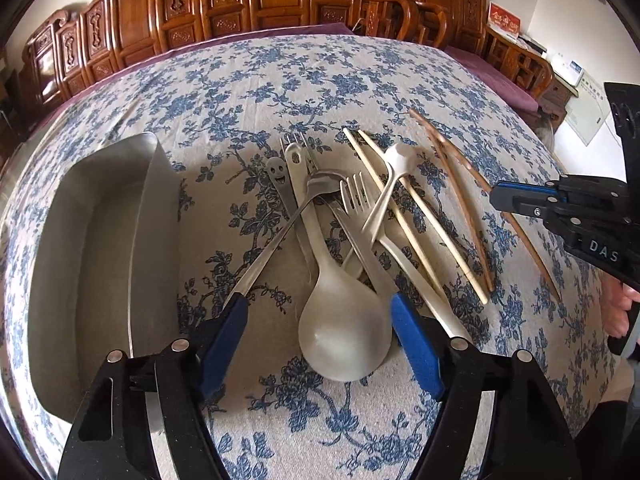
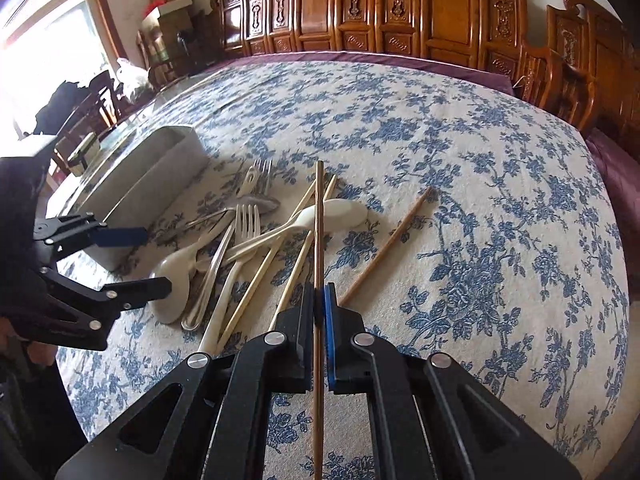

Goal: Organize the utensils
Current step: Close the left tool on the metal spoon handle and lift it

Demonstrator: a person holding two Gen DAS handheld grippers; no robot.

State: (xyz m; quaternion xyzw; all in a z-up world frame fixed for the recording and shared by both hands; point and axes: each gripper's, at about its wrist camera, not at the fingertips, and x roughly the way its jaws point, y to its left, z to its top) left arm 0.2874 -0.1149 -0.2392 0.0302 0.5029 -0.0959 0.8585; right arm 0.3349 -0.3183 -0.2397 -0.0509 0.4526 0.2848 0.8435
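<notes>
**Setting: home dining room**

Round table under blue-floral tablecloth (image 2: 460, 168). Carved wooden cabinets (image 1: 224, 4) line far wall; wooden chairs (image 1: 400, 16) at far right. Stacked cardboard boxes (image 2: 170, 4) beside bright window (image 2: 44, 40), far left.

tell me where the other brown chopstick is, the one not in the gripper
In the right wrist view the loose brown chopstick lies alone on the floral tablecloth, right of the utensil pile and the right gripper.

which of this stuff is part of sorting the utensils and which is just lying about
Part of the job:
- metal tray
- big metal spoon
- forks
- white spoon
- pale chopsticks
- brown chopstick, gripped in the right tongs
- second brown chopstick

Just lying about:
- carved wooden chairs
- cardboard boxes
</notes>
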